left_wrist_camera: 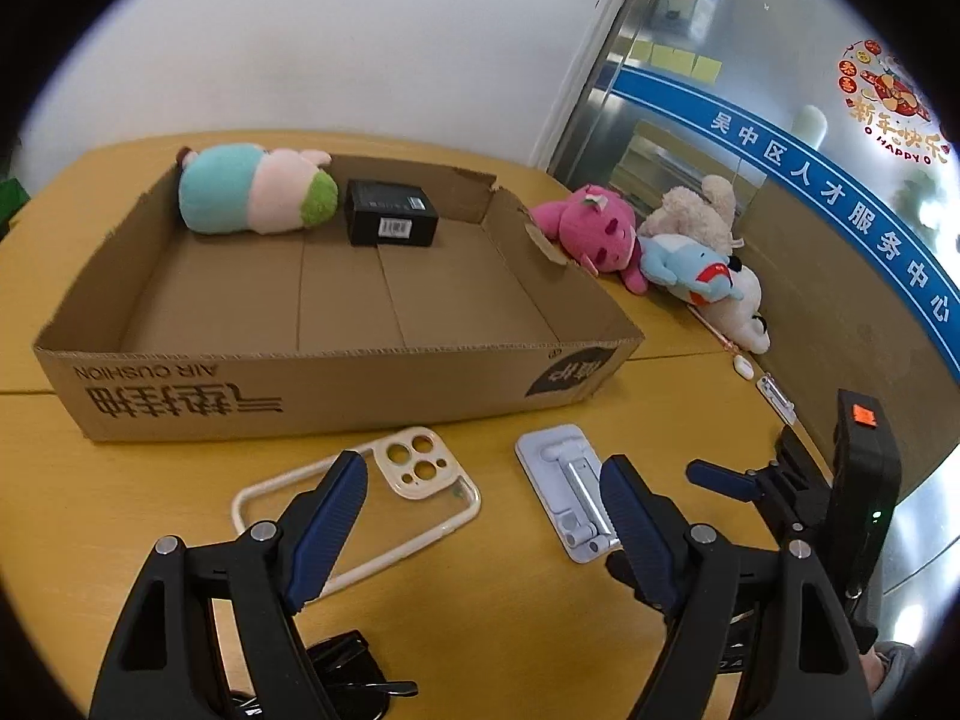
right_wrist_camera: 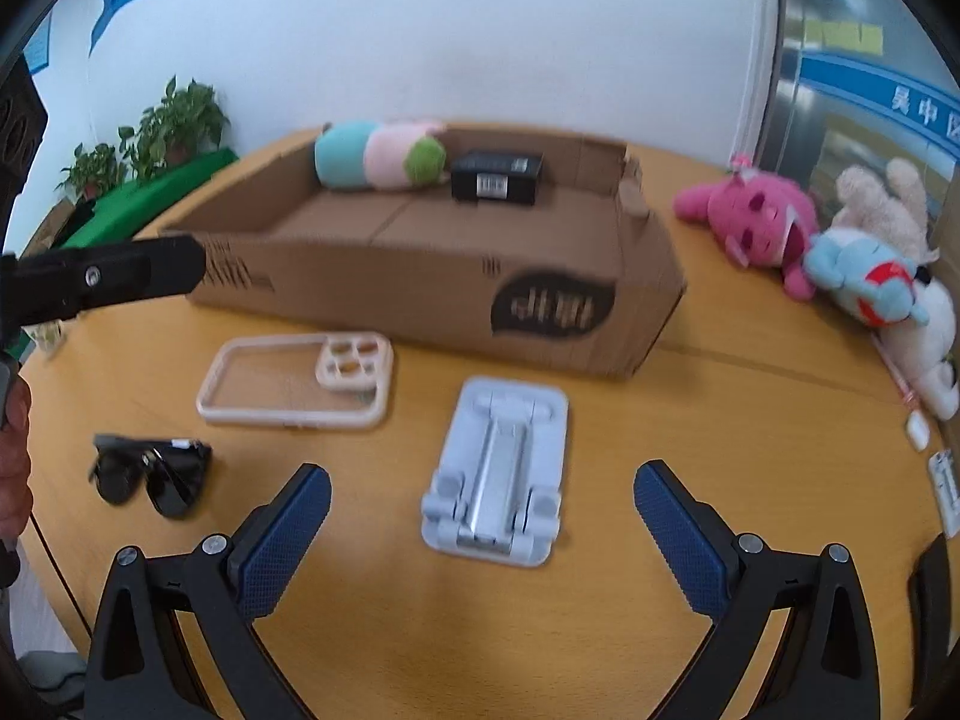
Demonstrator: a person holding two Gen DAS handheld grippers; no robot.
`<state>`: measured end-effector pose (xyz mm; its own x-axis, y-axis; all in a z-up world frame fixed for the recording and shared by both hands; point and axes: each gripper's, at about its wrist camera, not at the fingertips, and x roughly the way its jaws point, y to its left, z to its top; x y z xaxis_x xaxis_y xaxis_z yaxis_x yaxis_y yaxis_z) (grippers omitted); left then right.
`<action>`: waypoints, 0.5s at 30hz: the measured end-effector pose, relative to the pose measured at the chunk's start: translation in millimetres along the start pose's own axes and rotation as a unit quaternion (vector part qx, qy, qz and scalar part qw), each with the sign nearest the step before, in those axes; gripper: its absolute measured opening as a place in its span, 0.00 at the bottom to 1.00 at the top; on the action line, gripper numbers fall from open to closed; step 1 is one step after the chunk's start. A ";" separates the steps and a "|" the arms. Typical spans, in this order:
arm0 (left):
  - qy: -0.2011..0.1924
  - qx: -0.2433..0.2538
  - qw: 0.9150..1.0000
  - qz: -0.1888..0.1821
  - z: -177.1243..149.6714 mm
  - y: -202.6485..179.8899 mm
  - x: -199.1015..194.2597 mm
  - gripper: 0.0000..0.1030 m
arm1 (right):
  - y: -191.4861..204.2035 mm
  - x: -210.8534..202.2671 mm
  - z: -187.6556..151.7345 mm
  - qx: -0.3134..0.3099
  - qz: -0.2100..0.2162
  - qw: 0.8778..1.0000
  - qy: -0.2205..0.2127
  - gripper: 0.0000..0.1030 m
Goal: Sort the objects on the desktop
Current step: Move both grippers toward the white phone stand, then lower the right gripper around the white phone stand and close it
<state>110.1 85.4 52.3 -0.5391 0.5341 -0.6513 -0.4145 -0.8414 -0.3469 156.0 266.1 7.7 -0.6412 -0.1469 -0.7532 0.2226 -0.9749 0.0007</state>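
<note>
A shallow cardboard box (left_wrist_camera: 336,387) (right_wrist_camera: 420,294) sits on the yellow table and holds a teal-and-pink plush (left_wrist_camera: 252,189) (right_wrist_camera: 378,155) and a small black box (left_wrist_camera: 393,213) (right_wrist_camera: 498,176). In front of it lie a cream phone case (left_wrist_camera: 384,495) (right_wrist_camera: 297,381), a white folding phone stand (left_wrist_camera: 567,489) (right_wrist_camera: 498,474) and black sunglasses (right_wrist_camera: 153,471). My left gripper (left_wrist_camera: 480,483) is open and empty above the case and stand. My right gripper (right_wrist_camera: 483,495) is open and empty, its jaws either side of the stand.
A pink plush (left_wrist_camera: 594,228) (right_wrist_camera: 756,222), a blue plush (left_wrist_camera: 690,267) (right_wrist_camera: 864,276) and cream and white plush toys (left_wrist_camera: 702,207) lie at the table's right edge by a glass wall. A small white item (left_wrist_camera: 744,366) and a clip (left_wrist_camera: 777,399) lie near them. Potted plants (right_wrist_camera: 150,132) stand at far left.
</note>
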 end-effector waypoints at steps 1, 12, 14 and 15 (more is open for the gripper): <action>0.010 -0.006 1.000 -0.009 -1.4 1.4 7.5 0.77 | -0.8 8.0 -2.7 0.002 0.004 1.000 0.009 1.00; 0.069 -0.037 0.994 -0.071 -0.5 5.9 50.3 0.71 | -12.9 59.7 -16.5 0.019 0.011 0.997 0.077 0.68; 0.080 -0.037 0.993 -0.081 0.7 3.0 58.9 0.69 | -12.0 58.9 -18.4 0.020 0.014 0.997 0.076 0.66; 0.086 -0.039 0.992 -0.087 0.8 1.2 63.9 0.69 | -11.9 58.4 -18.9 0.022 0.015 0.997 0.075 0.66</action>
<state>74.6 118.6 10.8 -0.3278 0.6550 -0.6808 -0.4291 -0.7452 -0.5104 129.8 272.3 -48.8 -0.5164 -0.1516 -0.8428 0.2051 -0.9775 0.0501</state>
